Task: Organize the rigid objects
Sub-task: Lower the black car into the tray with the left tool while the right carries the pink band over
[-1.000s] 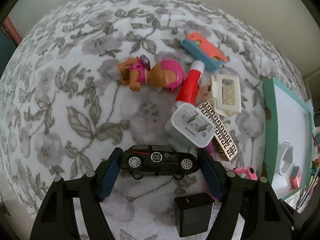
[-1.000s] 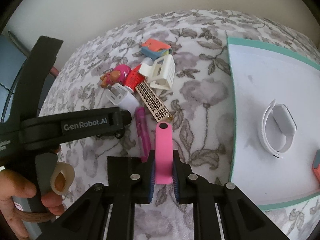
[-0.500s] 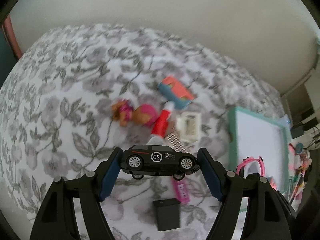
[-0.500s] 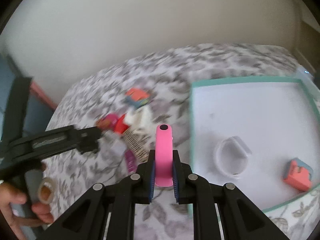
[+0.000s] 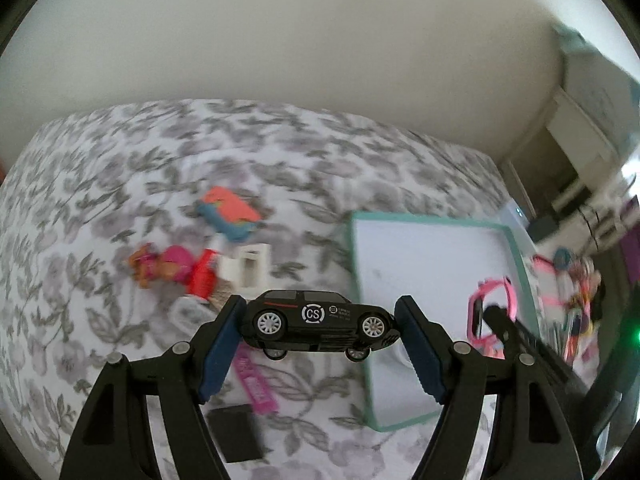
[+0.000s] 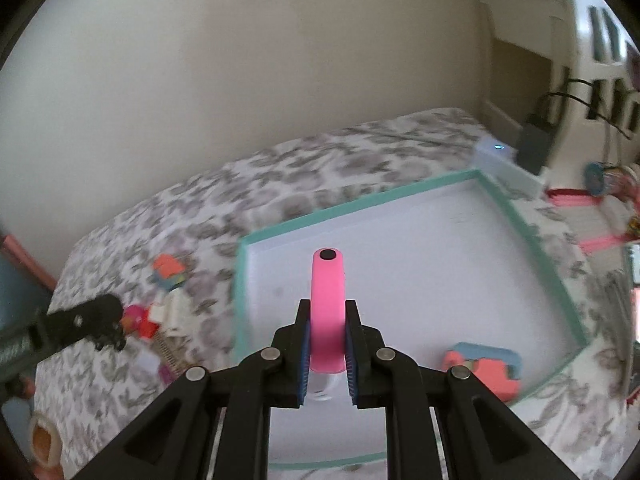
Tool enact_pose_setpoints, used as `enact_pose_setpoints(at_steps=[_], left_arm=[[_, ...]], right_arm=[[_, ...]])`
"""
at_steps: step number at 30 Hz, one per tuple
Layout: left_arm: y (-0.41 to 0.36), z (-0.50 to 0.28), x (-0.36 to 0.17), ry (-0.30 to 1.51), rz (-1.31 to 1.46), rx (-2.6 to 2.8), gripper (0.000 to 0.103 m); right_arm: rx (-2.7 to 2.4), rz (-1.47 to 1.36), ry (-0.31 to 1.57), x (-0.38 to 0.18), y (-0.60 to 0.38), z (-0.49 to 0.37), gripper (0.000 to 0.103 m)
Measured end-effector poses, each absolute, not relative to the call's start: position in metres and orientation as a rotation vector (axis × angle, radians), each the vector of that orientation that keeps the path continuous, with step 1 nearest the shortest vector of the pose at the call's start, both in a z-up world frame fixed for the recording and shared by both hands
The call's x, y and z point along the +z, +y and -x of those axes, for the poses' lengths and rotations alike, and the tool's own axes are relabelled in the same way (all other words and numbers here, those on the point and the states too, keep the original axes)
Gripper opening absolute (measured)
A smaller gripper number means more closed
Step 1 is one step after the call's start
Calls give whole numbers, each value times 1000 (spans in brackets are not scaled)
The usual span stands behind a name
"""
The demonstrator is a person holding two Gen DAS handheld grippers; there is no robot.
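Note:
My left gripper (image 5: 320, 330) is shut on a black toy car (image 5: 318, 322) and holds it in the air above the floral cloth, just left of the teal-rimmed white tray (image 5: 352, 240). My right gripper (image 6: 327, 350) is shut on a pink wristband (image 6: 328, 304) and holds it over the tray (image 6: 240, 280). The wristband and right gripper also show in the left wrist view (image 5: 492, 312) over the tray. An orange and blue block (image 6: 482, 366) lies in the tray's near right corner.
On the cloth left of the tray lie an orange and blue block (image 5: 228, 212), a pink toy figure (image 5: 160, 268), a red tube (image 5: 202, 278), a white clip (image 5: 250, 270), a pink bar (image 5: 254, 380) and a black cube (image 5: 236, 434). Clutter (image 5: 572, 292) lies right of the tray.
Both grippers have risen and swung right toward the tray with their loads. The right gripper with the wristband is now over the tray; the left one with the car is beside its left rim.

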State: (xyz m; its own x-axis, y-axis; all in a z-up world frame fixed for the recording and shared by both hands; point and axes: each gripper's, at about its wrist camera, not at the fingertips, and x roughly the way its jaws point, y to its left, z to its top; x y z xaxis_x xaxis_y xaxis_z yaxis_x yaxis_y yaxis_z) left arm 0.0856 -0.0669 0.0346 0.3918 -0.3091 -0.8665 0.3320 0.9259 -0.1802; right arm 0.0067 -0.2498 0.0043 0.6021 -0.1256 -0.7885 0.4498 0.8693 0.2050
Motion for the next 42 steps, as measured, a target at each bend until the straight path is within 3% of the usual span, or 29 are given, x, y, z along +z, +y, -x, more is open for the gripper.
enact_pose_setpoints(at_steps=[16, 27, 42], left_arm=[[-154, -34, -12, 1165, -257, -585, 77], [-162, -30, -36, 1224, -277, -589, 77], [-156, -35, -30, 1194, -282, -547, 78]], right_arm=[[-445, -519, 882, -11, -305, 25, 16], [-411, -491, 937, -23, -296, 18, 16], [-413, -475, 950, -25, -293, 17, 17]])
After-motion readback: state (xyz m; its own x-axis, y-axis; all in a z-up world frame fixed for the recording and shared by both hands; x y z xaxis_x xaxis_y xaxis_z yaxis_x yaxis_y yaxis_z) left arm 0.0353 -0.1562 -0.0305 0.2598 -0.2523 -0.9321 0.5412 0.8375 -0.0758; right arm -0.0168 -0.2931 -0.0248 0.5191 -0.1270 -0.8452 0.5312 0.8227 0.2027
